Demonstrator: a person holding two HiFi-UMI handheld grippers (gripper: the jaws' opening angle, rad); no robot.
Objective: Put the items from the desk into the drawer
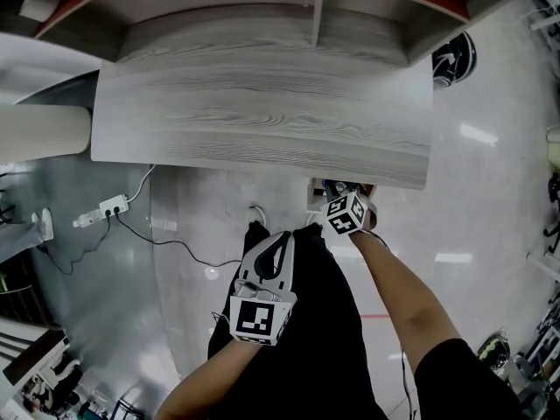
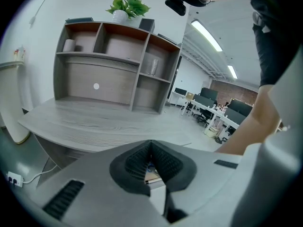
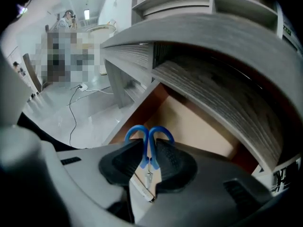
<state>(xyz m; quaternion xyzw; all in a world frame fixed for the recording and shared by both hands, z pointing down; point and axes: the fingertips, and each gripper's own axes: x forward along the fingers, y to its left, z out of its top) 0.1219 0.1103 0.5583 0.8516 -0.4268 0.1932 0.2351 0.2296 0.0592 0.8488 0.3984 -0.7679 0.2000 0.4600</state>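
Head view: left gripper (image 1: pixel 282 243) hangs off front edge of desk (image 1: pixel 262 103); right gripper (image 1: pixel 343 191) tucked under same edge, toward right end.
Left gripper view: jaws clenched together, nothing between.
Right gripper view: jaws clamped on blue-handled scissors (image 3: pixel 148 138), handle loops poking past pads, over open drawer (image 3: pixel 199 126) beneath desk.

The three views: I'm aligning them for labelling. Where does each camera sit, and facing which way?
Head view: on the person's head, steeply down on the desk; left gripper, right gripper, both forearms show.
Left gripper view: on that gripper, across the desk to the shelf; its shut jaws and an arm show.
Right gripper view: on that gripper, down into the drawer; its jaws, shut on scissors, show.
Shared: all three show the desk.
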